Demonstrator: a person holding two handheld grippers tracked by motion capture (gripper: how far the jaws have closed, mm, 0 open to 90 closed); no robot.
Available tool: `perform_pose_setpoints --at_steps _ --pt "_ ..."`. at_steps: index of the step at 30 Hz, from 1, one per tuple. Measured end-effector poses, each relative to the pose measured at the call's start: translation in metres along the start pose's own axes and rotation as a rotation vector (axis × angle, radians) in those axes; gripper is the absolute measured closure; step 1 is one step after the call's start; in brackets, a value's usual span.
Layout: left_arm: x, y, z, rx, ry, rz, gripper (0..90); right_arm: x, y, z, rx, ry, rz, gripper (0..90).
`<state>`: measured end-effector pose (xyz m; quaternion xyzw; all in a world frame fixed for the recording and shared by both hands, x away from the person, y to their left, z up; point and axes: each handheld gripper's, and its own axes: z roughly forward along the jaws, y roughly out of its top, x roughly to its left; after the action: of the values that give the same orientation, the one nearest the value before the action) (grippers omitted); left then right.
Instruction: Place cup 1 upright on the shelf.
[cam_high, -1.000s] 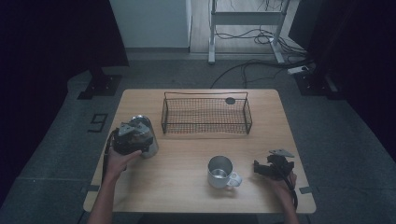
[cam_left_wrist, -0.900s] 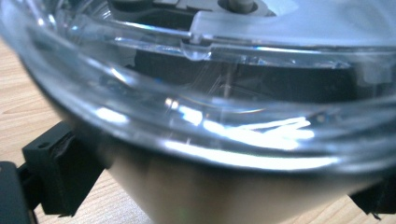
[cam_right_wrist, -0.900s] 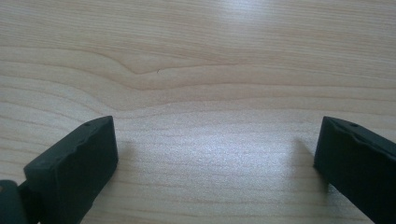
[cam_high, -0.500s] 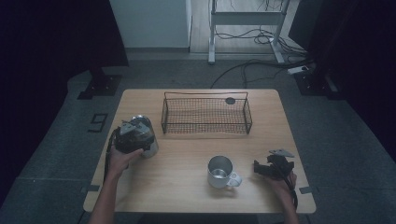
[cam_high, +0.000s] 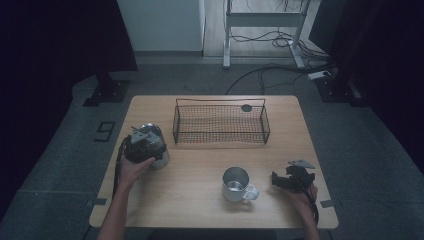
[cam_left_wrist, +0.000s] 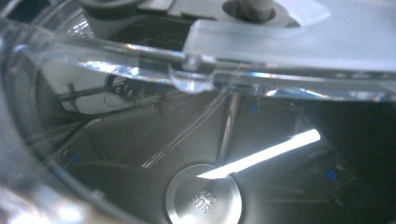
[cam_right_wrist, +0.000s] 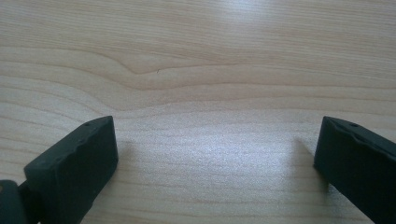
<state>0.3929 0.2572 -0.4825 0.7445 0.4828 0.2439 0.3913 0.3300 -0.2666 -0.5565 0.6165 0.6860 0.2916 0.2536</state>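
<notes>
L gripper (cam_high: 144, 143) is sitting on top of the steel pot (cam_high: 156, 148) at the counter's (cam_high: 200, 175) left edge, w/ the person's left hand (cam_high: 132, 169) wrapped round it from behind. Its own view is looking straight down into the pot (cam_left_wrist: 201, 154): shiny inner wall, a round stamped disc at the bottom, a clear lid edge crossing the top. Can't tell whether its fingers are spread or pinching — they're not showing anywhere.

R gripper (cam_high: 291, 180) is resting low near the counter's right edge, fingers (cam_right_wrist: 74, 168) spread wide over bare wood, holding nothing.

Step in hand, as I'm reading it: getting a grip on the pot, prob. to move it toward the wire basket (cam_high: 220, 122) just beside it to the right. Next move is calling for a firm hold on rim or lid, then a clean lift over the basket wall w/o tipping. The metal mug (cam_high: 237, 184) is standing apart, front-centre, close to the R gripper — likely its target.

Counter is light wood, grain visible, a small dark disc (cam_high: 246, 107) lying behind the basket. Room is dim: grey floor, cables (cam_high: 265, 75) trailing round a desk frame at the back, dark curtains on both sides.
</notes>
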Motion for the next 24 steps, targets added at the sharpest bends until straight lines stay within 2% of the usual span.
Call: perform_pose_setpoints --at_steps 13,24 --pt "-0.003 0.0 -0.003 -0.004 0.007 0.023 4.1 0.0 0.0 0.0 0.0 0.0 0.0 0.0" --pt "-0.001 0.006 -0.018 -0.02 -0.004 -0.018 4.1 0.0 0.0 0.0 0.001 -0.006 0.008 0.0"
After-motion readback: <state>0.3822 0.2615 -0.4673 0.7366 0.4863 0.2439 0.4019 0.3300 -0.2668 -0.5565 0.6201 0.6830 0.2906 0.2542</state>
